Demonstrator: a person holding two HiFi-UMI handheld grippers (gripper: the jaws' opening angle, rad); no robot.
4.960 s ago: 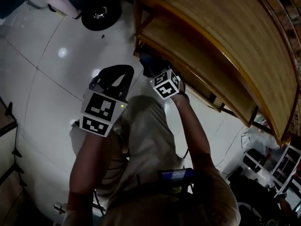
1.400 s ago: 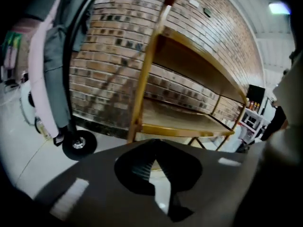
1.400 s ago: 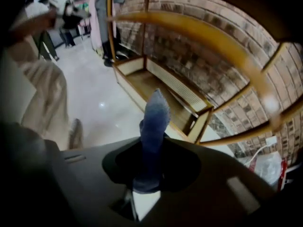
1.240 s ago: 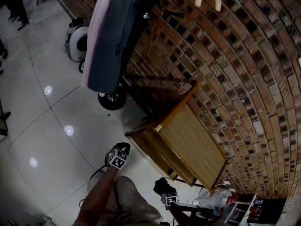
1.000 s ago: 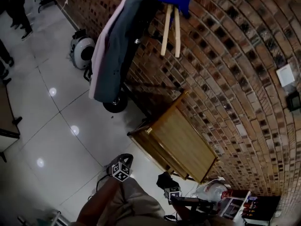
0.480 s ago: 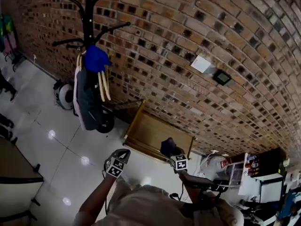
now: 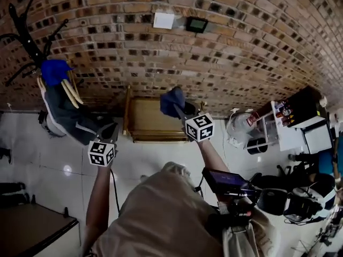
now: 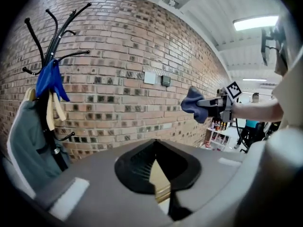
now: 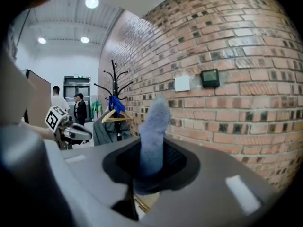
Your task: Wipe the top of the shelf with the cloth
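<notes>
Head view, brick wall (image 7: 161, 52): it fills the top of what you see and runs behind everything else.
Floor (image 7: 64, 154): pale glossy tiles lie under you and in front of the wall.
Coat stand (image 7: 32, 36): it stands at your left against the wall, hung with a grey garment, a blue piece and wooden hangers.
Shelf (image 7: 147, 119): this low wooden unit stands against the wall straight ahead of you, between the coat stand and the white rack of bottles (image 7: 284, 122). Its top is bare wood.
Right gripper (image 7: 181, 109): you hold it up over the shelf's right end. The right gripper view shows its jaws pinching the cloth low down, with yellow wood showing beneath them.
Left gripper (image 8: 158, 186): you hold it lower and to the left, near the shelf's front left corner and well apart from the right one. Its fingers meet at the tips with nothing between them. Through the opening behind the tips you see a strip of the shelf's wood.
Cloth (image 9: 154, 131): this blue cloth stands bunched and upright out of the right jaws. The left gripper view shows it in the air in front of the bricks, off the shelf top.
Wall fittings: a white plate (image 7: 163, 20) and a small dark box (image 7: 196, 24) sit side by side on the bricks above the shelf.
</notes>
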